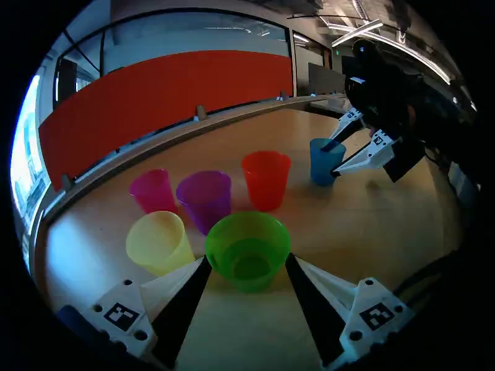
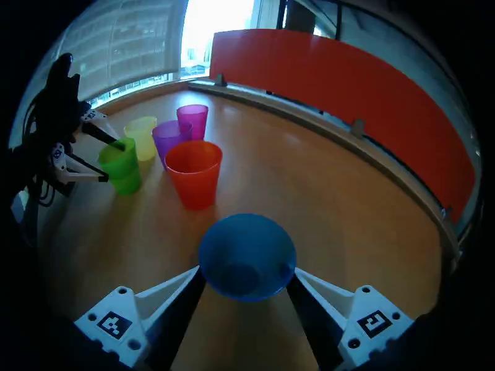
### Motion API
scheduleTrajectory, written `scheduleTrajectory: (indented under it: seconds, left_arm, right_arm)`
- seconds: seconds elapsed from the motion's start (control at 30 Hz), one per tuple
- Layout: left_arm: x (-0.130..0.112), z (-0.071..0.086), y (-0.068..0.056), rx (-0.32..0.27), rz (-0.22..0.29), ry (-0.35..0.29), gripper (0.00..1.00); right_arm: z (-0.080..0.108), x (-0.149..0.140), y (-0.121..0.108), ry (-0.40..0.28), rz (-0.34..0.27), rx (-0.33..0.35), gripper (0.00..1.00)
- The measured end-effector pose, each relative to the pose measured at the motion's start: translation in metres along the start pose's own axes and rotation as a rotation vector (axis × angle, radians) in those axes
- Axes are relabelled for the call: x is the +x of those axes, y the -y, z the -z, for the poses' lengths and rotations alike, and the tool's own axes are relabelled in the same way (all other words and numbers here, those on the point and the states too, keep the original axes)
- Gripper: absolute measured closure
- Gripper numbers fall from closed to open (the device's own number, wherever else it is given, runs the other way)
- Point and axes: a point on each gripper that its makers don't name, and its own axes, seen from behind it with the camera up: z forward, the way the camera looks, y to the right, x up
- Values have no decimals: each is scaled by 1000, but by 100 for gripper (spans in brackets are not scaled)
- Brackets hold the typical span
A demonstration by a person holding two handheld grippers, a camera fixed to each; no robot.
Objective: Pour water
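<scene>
The left gripper has its jaws pressed against both sides of the green cup, which stands on the worktop beside the yellow cup. The right gripper likewise clasps the blue cup, which stands near the orange cup.

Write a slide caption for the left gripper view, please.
Left tool holds the green cup on a table; near it stand a yellow cup, pink cup, purple cup and red cup.
</scene>
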Motion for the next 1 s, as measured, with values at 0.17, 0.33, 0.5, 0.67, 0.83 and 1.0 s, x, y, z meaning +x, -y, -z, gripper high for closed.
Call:
scheduleTrajectory:
  seconds: [0.17,0.33,0.5,0.67,0.83,1.0]
  left_arm:
    - [-3,3,2,-5,14,16,12]
    - [-8,7,4,-1,20,29,12]
    - [-13,14,6,9,17,32,12]
    - [-16,25,11,35,27,26,12]
    - [-17,40,17,70,52,3,12]
    - [-16,56,23,113,78,-26,12]
  right_arm:
    - [1,-8,-1,15,8,-12,9]
    - [7,-13,-2,14,-8,-17,9]
    - [15,-20,-3,13,-16,-30,9]
    - [26,-26,-2,2,-34,-49,9]
    - [39,-33,-3,-10,-50,-79,9]
    - [53,-34,-1,-34,-72,-110,9]
